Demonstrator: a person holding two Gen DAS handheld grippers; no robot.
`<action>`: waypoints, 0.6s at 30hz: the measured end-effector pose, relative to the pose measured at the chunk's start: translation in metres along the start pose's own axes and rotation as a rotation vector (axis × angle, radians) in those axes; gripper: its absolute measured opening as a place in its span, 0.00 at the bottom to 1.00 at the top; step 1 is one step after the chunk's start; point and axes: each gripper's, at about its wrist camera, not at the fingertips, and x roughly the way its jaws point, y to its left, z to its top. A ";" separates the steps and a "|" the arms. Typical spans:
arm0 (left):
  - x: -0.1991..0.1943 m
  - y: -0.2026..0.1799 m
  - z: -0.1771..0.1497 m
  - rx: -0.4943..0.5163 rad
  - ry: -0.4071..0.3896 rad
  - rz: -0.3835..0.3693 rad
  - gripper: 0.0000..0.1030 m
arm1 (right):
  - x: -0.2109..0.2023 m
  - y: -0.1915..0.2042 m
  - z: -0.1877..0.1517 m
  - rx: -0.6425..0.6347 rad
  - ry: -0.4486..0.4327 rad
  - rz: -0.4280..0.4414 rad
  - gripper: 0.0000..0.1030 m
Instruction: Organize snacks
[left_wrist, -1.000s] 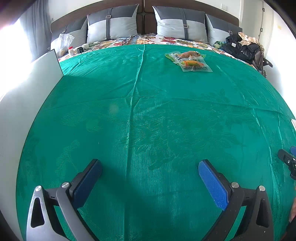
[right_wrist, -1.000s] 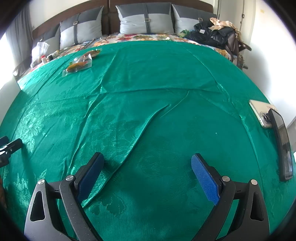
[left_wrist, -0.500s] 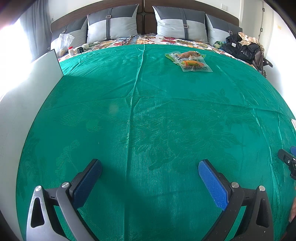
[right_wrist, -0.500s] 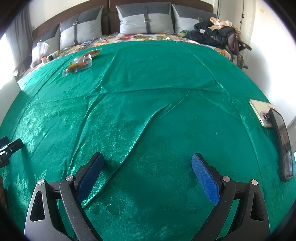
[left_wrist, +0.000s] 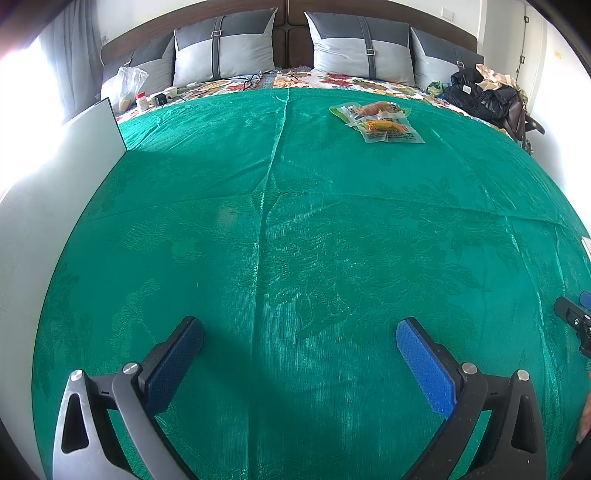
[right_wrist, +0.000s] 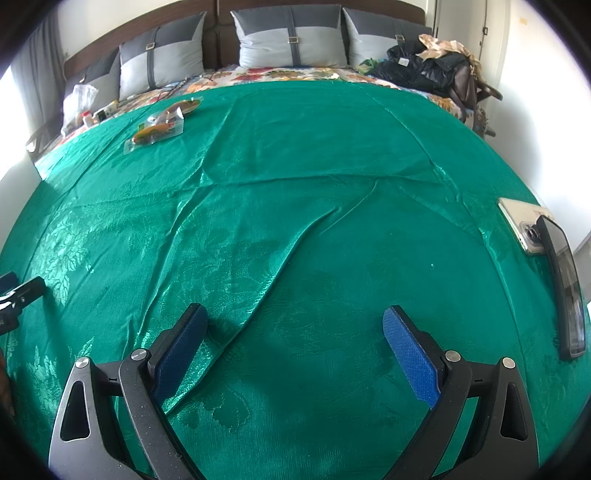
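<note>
One green cloth (left_wrist: 295, 240) covers nearly the whole bed, creased down the middle, with a long fold running toward your right gripper. Past the cloth's far edge: four grey pillows (left_wrist: 221, 51) against the headboard, a strip of flowered sheet (right_wrist: 280, 74), and a heap of dark clothes and bags (left_wrist: 480, 96) off the cloth's far right corner. A white board (left_wrist: 55, 192) stands along the cloth's left edge.

Your left gripper (left_wrist: 299, 334) hovers low over the near part of the cloth, fingers spread wide, nothing between the blue pads (left_wrist: 424, 369). Your right gripper (right_wrist: 293, 321) is the same: spread wide, empty, over the near part of the cloth by the fold. Each one's tip peeks into the other's view at the frame edge.

Two phones (right_wrist: 565, 288) lie at the cloth's right edge, the dark one partly over the light one.

The snack packets (left_wrist: 376, 120) sit on the cloth near its far edge, well apart from both grippers: two clear pouches overlapping, one holding something brown, one orange. In the right wrist view they are at far left (right_wrist: 162, 123).

Small bottles, a plastic bag and cables sit off the cloth's far left corner (left_wrist: 140, 99); too small to detail.
</note>
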 end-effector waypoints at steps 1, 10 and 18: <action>0.000 0.000 -0.001 0.000 0.000 0.000 1.00 | 0.000 0.000 0.000 0.000 0.000 0.000 0.95; -0.001 0.000 -0.001 0.000 0.000 0.000 1.00 | 0.000 0.000 0.000 0.000 0.000 0.001 0.95; -0.001 0.000 -0.002 -0.001 0.000 -0.001 1.00 | 0.000 0.000 0.000 0.001 0.000 0.001 0.95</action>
